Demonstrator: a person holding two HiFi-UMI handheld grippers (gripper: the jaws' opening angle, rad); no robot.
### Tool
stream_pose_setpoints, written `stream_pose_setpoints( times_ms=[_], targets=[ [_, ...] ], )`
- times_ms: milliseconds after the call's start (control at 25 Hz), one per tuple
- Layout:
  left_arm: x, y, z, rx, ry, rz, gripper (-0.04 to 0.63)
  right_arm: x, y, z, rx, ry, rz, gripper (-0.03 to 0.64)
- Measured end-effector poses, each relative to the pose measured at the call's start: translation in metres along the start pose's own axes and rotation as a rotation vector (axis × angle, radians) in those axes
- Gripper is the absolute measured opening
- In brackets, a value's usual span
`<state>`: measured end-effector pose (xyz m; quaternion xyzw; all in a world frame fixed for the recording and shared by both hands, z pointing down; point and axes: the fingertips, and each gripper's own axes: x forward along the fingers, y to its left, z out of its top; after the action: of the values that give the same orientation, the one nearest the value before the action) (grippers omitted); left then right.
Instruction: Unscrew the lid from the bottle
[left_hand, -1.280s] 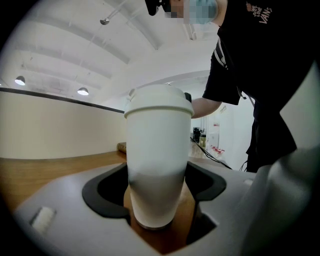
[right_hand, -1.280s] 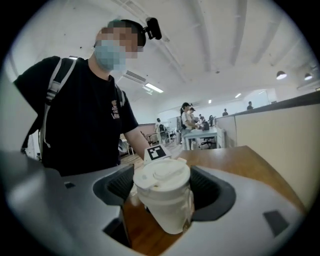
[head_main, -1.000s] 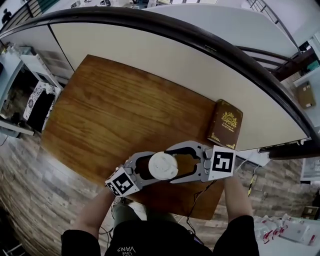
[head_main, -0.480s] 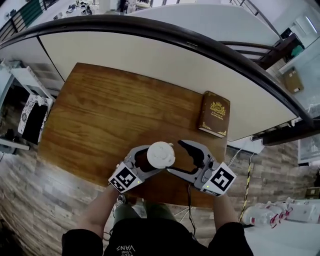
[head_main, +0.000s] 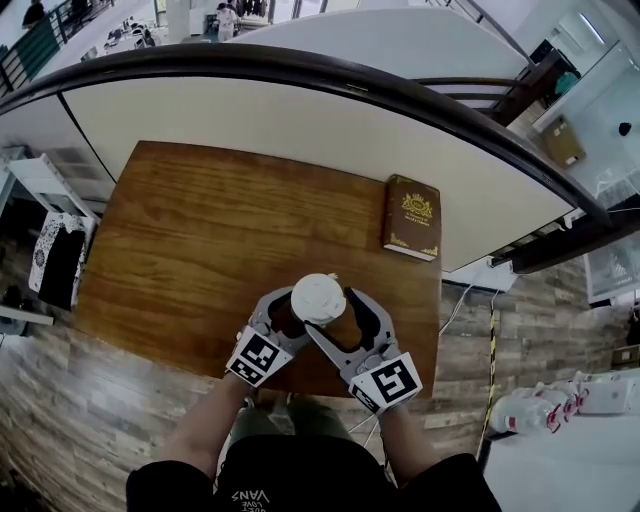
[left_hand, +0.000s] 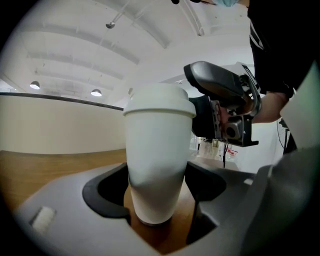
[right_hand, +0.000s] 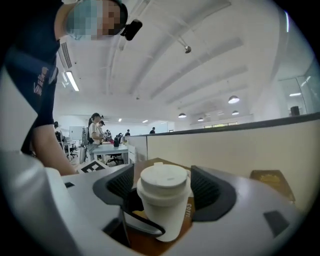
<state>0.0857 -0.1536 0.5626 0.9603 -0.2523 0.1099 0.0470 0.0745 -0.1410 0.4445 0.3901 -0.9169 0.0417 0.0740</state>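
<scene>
A white paper cup (head_main: 318, 298) with a white lid stands near the front edge of the wooden table (head_main: 200, 230). My left gripper (head_main: 290, 322) is shut on the cup's lower body (left_hand: 157, 165), and the wall dents slightly between the pads (left_hand: 107, 195). My right gripper (head_main: 332, 310) reaches in from the near right, higher up. It is open, its dark pads (right_hand: 210, 192) standing on either side of the lid (right_hand: 162, 182). The left gripper view shows the right gripper (left_hand: 225, 107) beside the lid.
A brown book with gold ornament (head_main: 411, 217) lies at the table's far right edge, also seen in the right gripper view (right_hand: 272, 180). A cream partition with a dark curved rail (head_main: 300, 110) runs behind the table. Cables and floor lie to the right.
My right gripper has swung from the cup's right side round to the near side and now has its jaws about the lid. The left gripper still holds the cup.
</scene>
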Motion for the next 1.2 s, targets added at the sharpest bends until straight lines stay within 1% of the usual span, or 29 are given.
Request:
stream_pose_setpoints(
  times_ms=[160, 240, 320, 440, 480, 560, 680, 760, 880, 1040, 1200],
  targets=[
    [0.0, -0.001, 0.0, -0.002, 0.001, 0.006, 0.354, 0.008, -0.003, -0.01, -0.016, 0.046, -0.039, 0.319],
    [0.001, -0.001, 0.001, -0.001, -0.003, 0.005, 0.354, 0.012, -0.006, -0.01, -0.028, 0.064, -0.04, 0.318],
    [0.0, 0.0, 0.001, 0.0, -0.007, 0.002, 0.354, 0.015, -0.005, -0.008, -0.042, 0.076, -0.008, 0.318],
    [0.0, -0.001, 0.001, 0.003, -0.011, -0.004, 0.353, 0.015, -0.003, -0.008, -0.056, 0.093, 0.075, 0.318],
    [0.0, -0.001, 0.001, 0.003, -0.012, -0.006, 0.353, 0.015, -0.003, -0.009, -0.058, 0.096, 0.115, 0.318],
    [0.001, -0.001, 0.001, 0.004, -0.014, -0.01, 0.353, 0.014, -0.003, -0.011, -0.067, 0.096, 0.224, 0.318],
    [0.001, -0.001, 0.001, 0.008, -0.016, -0.015, 0.353, 0.013, -0.002, -0.009, -0.091, 0.1, 0.43, 0.318],
    [0.001, -0.002, 0.002, 0.008, -0.018, -0.019, 0.353, 0.014, 0.0, -0.005, -0.101, 0.08, 0.562, 0.318],
    [0.0, -0.003, 0.003, 0.01, -0.021, -0.022, 0.353, 0.013, 0.002, -0.001, -0.112, 0.073, 0.732, 0.318],
    [-0.001, -0.003, 0.004, 0.013, -0.023, -0.024, 0.353, 0.013, 0.002, 0.0, -0.113, 0.092, 0.921, 0.318],
    [-0.001, -0.002, 0.006, 0.017, -0.03, -0.026, 0.353, 0.014, 0.001, 0.001, -0.106, 0.11, 1.065, 0.318]
  ],
)
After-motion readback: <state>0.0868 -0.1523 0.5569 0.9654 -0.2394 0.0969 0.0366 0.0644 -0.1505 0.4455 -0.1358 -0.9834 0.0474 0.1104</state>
